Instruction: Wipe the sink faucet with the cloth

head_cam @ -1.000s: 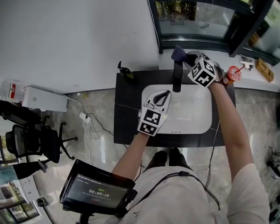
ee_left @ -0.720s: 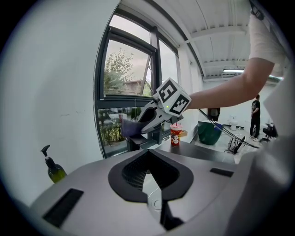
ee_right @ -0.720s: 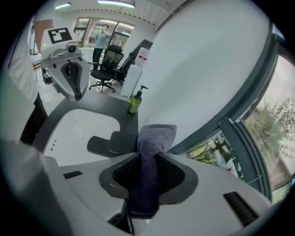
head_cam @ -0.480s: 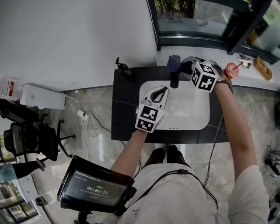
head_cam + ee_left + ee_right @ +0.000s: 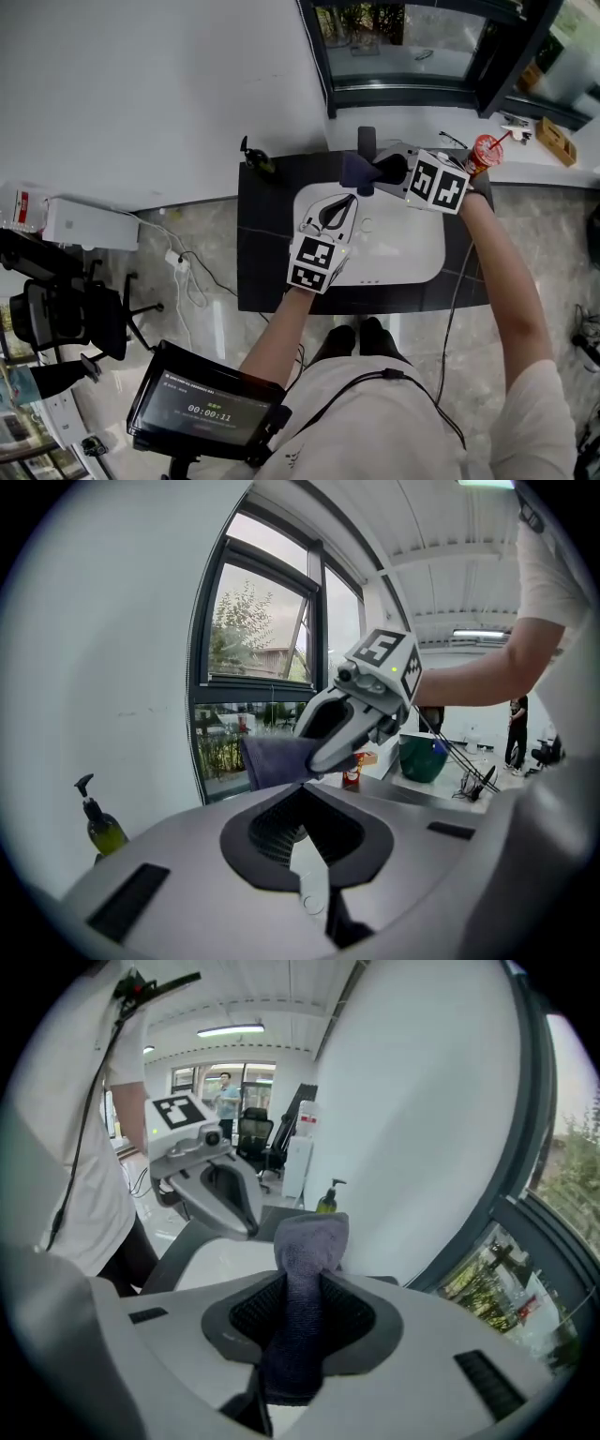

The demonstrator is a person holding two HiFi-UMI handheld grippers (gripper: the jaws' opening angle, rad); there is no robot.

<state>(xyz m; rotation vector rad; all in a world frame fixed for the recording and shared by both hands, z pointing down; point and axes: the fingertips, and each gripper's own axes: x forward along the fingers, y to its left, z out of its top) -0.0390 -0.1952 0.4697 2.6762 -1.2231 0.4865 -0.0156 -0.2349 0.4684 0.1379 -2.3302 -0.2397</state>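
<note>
Change: since a second before, the right gripper had carried the cloth to the left, from the far top of the faucet down to its near part. The left gripper had kept its place.
Right jaws: closed on the cloth, a folded purple-grey strip that ran between the pads and stuck out beyond the tips.
Cloth: at the far edge of the sink, in front of the lower part of the faucet and covering it in the head view. Whether it pressed on the faucet could not be told.
Faucet: dark and upright at the far middle of the sink; only its top showed beyond the cloth.
Left jaws: tips together, with nothing between them.
Left gripper: over the left part of the sink, pointing to the far side, near the cloth but apart from it.
Sink: a white basin set in a dark surface.
Soap bottle: on the far left corner of the surface.
Red cup: on the white ledge, just right of the right gripper.
</note>
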